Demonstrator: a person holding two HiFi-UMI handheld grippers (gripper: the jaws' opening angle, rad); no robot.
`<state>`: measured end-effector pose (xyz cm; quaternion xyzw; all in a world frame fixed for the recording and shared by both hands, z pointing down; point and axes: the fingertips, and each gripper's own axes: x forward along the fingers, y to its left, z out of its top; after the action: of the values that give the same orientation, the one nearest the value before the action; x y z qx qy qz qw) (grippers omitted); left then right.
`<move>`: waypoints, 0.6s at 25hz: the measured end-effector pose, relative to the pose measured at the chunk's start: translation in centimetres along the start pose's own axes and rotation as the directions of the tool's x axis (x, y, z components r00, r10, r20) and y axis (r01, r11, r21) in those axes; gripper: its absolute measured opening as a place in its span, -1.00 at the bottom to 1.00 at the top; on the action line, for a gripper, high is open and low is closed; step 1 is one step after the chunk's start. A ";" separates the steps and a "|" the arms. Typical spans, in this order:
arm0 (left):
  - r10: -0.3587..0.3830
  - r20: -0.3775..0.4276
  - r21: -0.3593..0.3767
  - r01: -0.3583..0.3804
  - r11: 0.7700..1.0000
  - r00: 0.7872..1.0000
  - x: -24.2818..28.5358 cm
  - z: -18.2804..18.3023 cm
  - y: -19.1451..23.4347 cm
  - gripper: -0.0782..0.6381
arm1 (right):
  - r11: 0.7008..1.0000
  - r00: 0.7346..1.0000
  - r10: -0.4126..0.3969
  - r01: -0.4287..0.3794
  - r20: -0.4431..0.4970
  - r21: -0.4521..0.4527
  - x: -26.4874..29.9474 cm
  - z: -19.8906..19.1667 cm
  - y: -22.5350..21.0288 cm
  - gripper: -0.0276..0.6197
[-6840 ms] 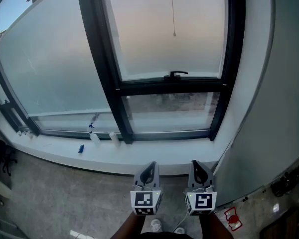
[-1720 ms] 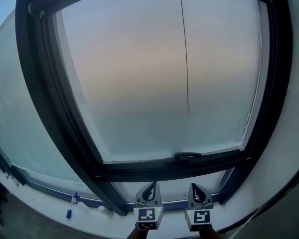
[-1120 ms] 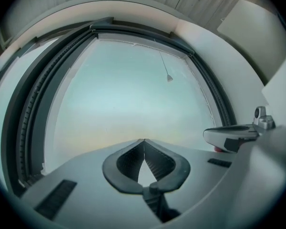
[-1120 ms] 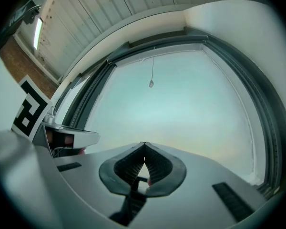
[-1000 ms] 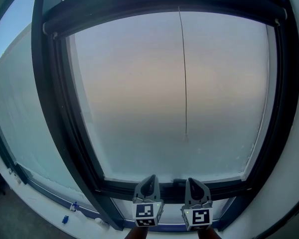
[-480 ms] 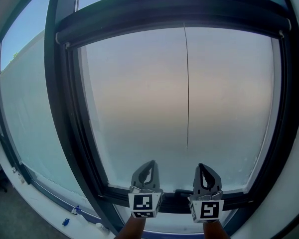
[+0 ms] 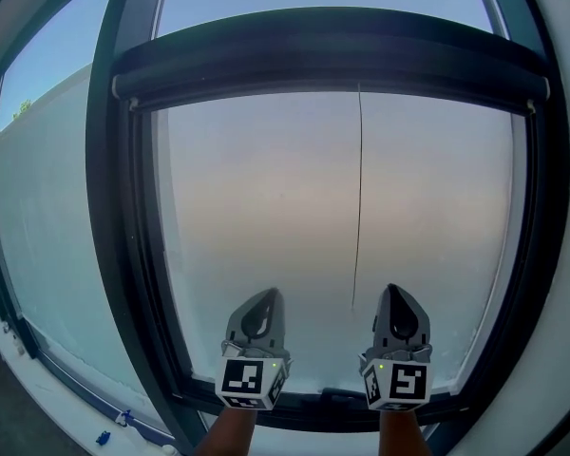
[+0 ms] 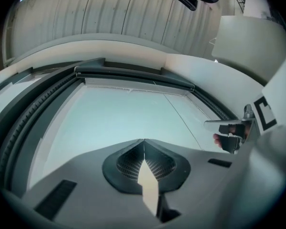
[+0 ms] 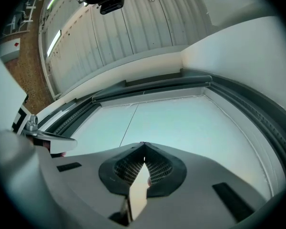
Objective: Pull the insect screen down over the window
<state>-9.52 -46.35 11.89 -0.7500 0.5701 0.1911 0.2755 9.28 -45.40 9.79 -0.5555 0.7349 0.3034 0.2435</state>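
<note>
- The insect screen (image 7: 332, 55) sat at the top of the window (image 7: 109, 207). It showed as a dark, rounded bar running level from the left upright of the frame to the right one, with a pale cap at each end.
- Below the bar no mesh could be told apart from the glass (image 7: 256, 198). The pane looked hazy, bluish at the top, pinkish through the middle and grey lower down.
- A thin pull cord (image 7: 359, 198) hung from the middle of the bar, slightly right of centre. It ran nearly straight down the pane and ended low, well short of the bottom rail.
- The left gripper (image 7: 264, 296) was raised in front of the lower pane, tip tilted up towards the glass. Its own view showed the jaws clenched tip to tip with nothing between them.
- The right gripper (image 7: 396, 291) was at about the same height, to the right, also tilted up. Its jaws were likewise pressed together and empty.
- The cord's lower end hung between the two grippers, nearer the right one, and touched neither.
- A dark handle (image 7: 344, 393) lay on the bottom rail, below and between the grippers.
- A bare forearm (image 7: 230, 435) came up from the near edge behind each marker cube.
- To the left, a neighbouring pane (image 7: 47, 226) carried the same haze, with clear sky above it.
- Both gripper views showed a ribbed pale ceiling (image 8: 109, 13) above the frame.
</note>
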 end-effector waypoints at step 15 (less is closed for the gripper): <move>-0.081 0.172 0.034 0.076 0.996 0.982 5.0 8.6 1.4 -0.77 | 0.968 0.998 0.032 -0.019 0.050 -0.249 6.2 5.7 0.6 -0.91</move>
<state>-9.23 -45.00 1.95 -0.7487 0.5165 0.2366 0.3415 7.14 -45.35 1.63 -0.5640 0.6914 0.4108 0.1876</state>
